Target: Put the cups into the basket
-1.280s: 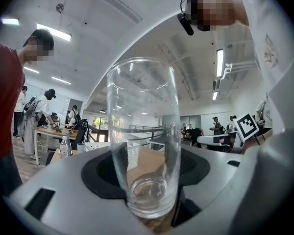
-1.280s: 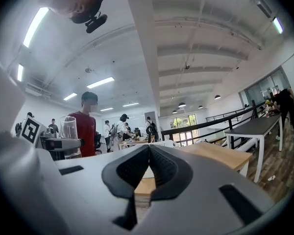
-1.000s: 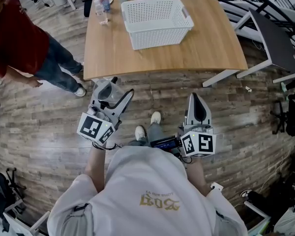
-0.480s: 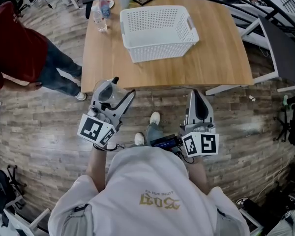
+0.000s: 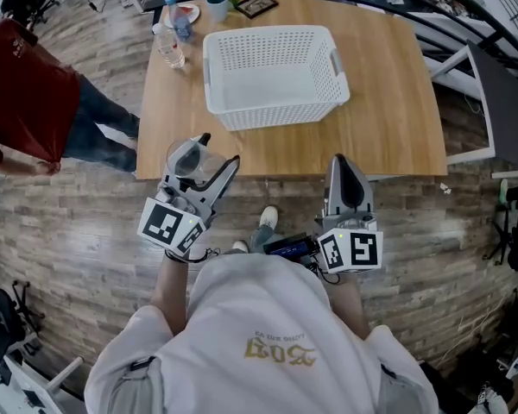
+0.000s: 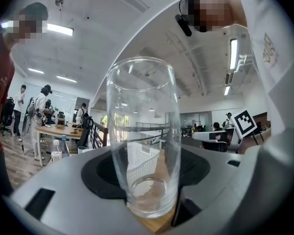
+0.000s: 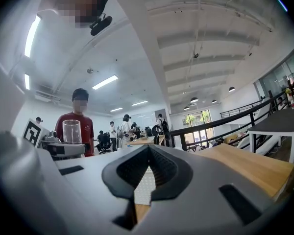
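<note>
A clear drinking glass [image 5: 188, 160] stands upright between the fingers of my left gripper [image 5: 203, 164], which is shut on it near its base. Up close in the left gripper view, the glass [image 6: 143, 136] is empty. My right gripper [image 5: 344, 164] is shut with nothing in it, level with the left one, just short of the table's near edge. The white lattice basket [image 5: 268, 33] sits empty on the wooden table [image 5: 388, 102] ahead of both grippers. A pale blue cup [image 5: 216, 5] stands at the table's far left corner. The right gripper view shows the held glass [image 7: 72, 131] off to its left.
A water bottle [image 5: 174, 17], a second clear bottle [image 5: 169, 52], a plate [image 5: 190, 12] and a picture frame [image 5: 257, 5] crowd the table's far left end. A person in a red top [image 5: 30, 102] stands left of the table. A dark bench [image 5: 501, 84] lies to the right.
The table and basket have drawn nearer in the head view, now just ahead of both grippers. The grippers keep their pose, the glass still held in the left one.
</note>
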A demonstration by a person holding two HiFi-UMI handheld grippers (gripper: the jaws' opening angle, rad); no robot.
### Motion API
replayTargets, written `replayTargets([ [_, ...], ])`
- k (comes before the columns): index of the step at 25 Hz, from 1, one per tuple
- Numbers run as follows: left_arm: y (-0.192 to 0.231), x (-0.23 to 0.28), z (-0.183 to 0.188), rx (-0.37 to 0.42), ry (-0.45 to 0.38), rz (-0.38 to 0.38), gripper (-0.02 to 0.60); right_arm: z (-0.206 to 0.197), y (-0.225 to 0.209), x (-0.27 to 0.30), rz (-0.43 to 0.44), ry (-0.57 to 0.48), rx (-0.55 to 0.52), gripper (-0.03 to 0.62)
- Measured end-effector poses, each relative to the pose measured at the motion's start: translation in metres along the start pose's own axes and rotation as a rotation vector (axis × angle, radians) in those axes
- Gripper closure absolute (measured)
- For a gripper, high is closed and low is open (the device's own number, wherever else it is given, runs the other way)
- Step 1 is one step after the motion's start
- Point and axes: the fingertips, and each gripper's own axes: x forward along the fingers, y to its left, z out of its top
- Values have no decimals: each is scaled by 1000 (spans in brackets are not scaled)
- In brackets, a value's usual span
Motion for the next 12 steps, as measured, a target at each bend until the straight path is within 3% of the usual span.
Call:
replayTargets([
  [12, 27, 54, 10, 25, -9, 13, 311, 3, -18, 51, 53, 3, 5, 585],
])
